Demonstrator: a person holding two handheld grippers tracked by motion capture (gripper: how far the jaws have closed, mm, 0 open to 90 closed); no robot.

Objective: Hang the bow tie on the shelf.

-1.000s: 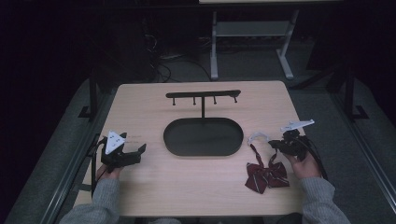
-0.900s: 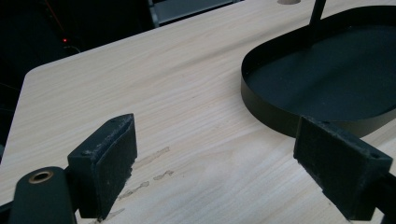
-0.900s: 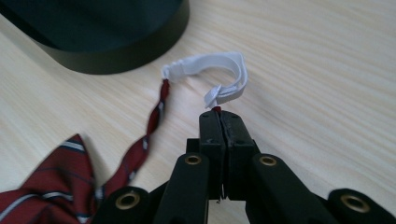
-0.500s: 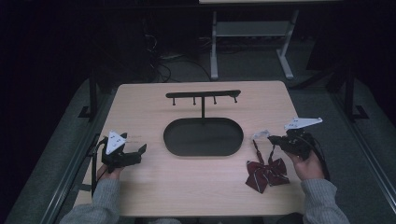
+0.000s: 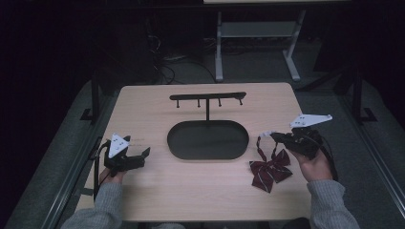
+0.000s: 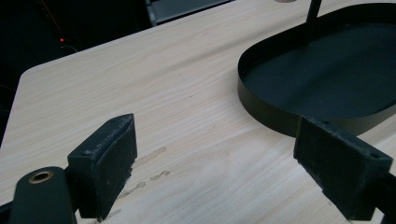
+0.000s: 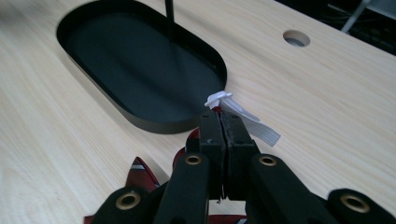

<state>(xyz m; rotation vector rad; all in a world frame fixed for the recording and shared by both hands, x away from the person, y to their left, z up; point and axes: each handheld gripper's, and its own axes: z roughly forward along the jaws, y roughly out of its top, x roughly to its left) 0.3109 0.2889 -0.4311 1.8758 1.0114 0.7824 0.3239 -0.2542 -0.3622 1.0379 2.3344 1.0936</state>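
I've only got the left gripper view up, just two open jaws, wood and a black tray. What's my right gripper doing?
Observer: The right gripper is shut on the white strap of a dark red bow tie, lifting the strap end off the table.
Operator: Where's that relative to the tray?
Observer: The bow tie lies on the table just off the right end of the oval tray, apart from it.
Operator: Anything standing in the tray?
Observer: A thin post rises from its far edge and carries a hook bar with four small pegs, all bare.
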